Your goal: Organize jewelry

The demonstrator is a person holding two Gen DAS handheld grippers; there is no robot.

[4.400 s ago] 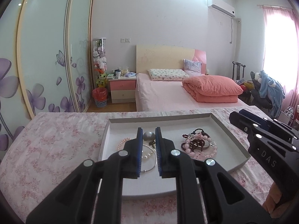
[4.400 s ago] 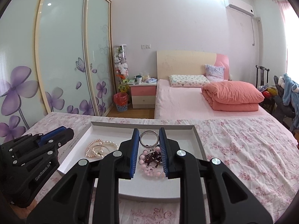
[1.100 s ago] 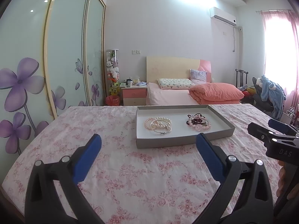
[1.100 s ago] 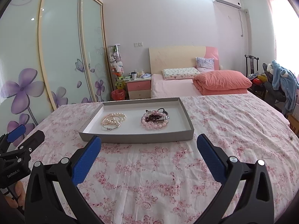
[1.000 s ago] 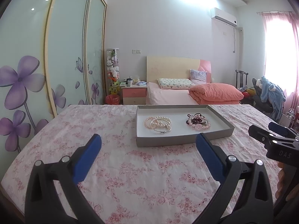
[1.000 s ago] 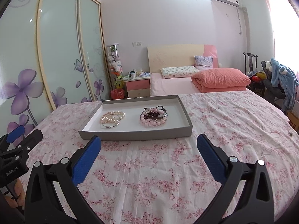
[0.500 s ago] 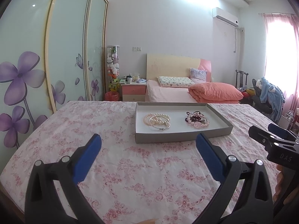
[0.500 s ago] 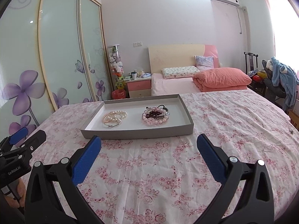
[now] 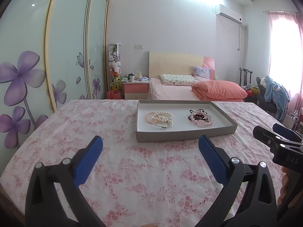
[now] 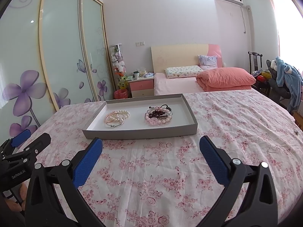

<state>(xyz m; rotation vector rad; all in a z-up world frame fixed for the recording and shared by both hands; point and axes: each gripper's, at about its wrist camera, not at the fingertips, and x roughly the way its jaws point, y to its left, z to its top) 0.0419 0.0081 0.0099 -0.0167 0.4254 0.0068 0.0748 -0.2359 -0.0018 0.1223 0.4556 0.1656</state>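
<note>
Left wrist view is showing us the left gripper [image 9: 150, 144] with its blue fingers [image 9: 89, 158] spread wide and holding nothing, hovering over the flowered bedspread [image 9: 132, 170] short of the tray [image 9: 186, 132]. We are seeing the right gripper [image 10: 151, 147] in the same condition through its own camera: fingers apart, nothing between them, the tray ahead of it and not touched.

We are judging that the sorting itself looks finished, since the jewelry is lying in two separate groups inside the tray and no piece is showing on the bedspread around it. If that is right, we are looking at the closing step, with both grippers standing clear of the tray. Should anything more be wanted, we are thinking the next move would call for a slow reach forward over the near wall of the tray, fingers narrowed to pinch a thin strand without dragging its neighbours.

The tray is a shallow grey box, white inside, sitting flat on the bedspread. In its left half we are finding pearl bracelets [image 9: 159, 118] piled together with a thin silver bangle [image 9: 164, 125] resting against their near side. In its right half, well apart from them, we are finding a heap of pink bead bracelets [image 9: 201, 117] tangled with darker red and black strands; how many pieces are in it we cannot tell.
</note>
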